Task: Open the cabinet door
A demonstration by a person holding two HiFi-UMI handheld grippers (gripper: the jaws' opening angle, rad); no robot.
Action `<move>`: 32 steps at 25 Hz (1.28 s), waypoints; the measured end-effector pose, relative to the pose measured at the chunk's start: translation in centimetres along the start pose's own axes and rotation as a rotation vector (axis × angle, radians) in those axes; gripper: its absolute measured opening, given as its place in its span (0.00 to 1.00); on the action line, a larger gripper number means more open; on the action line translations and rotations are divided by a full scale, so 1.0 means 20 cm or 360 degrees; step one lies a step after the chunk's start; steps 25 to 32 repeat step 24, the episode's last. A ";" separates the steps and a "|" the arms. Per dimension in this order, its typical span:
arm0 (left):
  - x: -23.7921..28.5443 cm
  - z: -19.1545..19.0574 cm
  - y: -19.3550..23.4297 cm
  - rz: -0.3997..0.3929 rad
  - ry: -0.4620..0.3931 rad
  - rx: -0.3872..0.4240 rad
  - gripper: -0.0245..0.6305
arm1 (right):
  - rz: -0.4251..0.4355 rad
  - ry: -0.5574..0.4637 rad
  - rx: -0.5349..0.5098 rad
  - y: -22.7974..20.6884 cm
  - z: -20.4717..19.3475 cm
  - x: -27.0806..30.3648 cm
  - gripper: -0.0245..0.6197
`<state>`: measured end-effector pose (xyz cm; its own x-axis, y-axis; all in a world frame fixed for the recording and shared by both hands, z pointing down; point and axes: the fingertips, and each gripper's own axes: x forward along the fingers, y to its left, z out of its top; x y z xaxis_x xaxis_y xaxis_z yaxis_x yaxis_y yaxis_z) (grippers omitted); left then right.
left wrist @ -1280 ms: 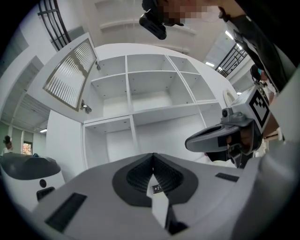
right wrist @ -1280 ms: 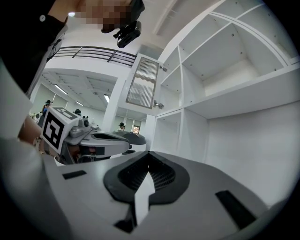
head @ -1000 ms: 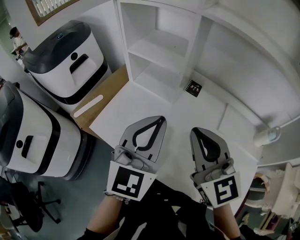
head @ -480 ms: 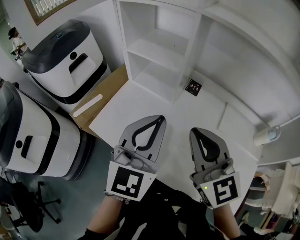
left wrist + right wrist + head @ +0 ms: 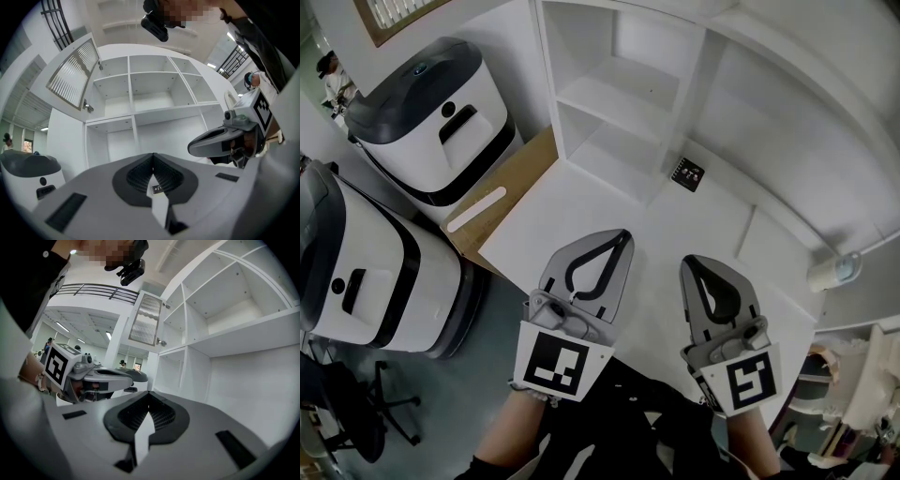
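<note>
A white cabinet of open shelves (image 5: 619, 103) stands at the far side of a white counter (image 5: 581, 206). Its door (image 5: 75, 77), a framed ribbed panel, hangs swung out at the upper left of the shelves and also shows in the right gripper view, door (image 5: 145, 319). My left gripper (image 5: 623, 234) and right gripper (image 5: 686, 261) hover side by side over the counter's near edge, both pointing level at the shelves. Each is shut with nothing between its jaws, as seen on the left gripper (image 5: 153, 154) and the right gripper (image 5: 149, 393). Neither touches the door.
Two white and dark grey machines (image 5: 431, 122) (image 5: 366, 272) stand at the left. A brown board (image 5: 511, 197) lies beside the counter. A small black tag (image 5: 687, 173) lies on the counter near the shelves. A white cylinder (image 5: 834, 272) sits at the right edge. An office chair (image 5: 366, 403) is at lower left.
</note>
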<state>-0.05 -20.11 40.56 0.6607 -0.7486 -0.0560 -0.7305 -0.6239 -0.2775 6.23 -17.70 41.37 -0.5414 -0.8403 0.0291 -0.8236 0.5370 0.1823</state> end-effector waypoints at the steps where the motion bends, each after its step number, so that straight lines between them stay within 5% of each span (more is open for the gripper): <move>1: 0.00 0.00 0.00 0.0001 -0.0002 0.0000 0.04 | 0.0003 0.0002 -0.0002 0.00 0.00 0.00 0.04; 32: -0.01 -0.02 0.00 0.0036 0.0019 0.0001 0.04 | 0.0019 0.0025 -0.0020 0.02 -0.02 0.00 0.04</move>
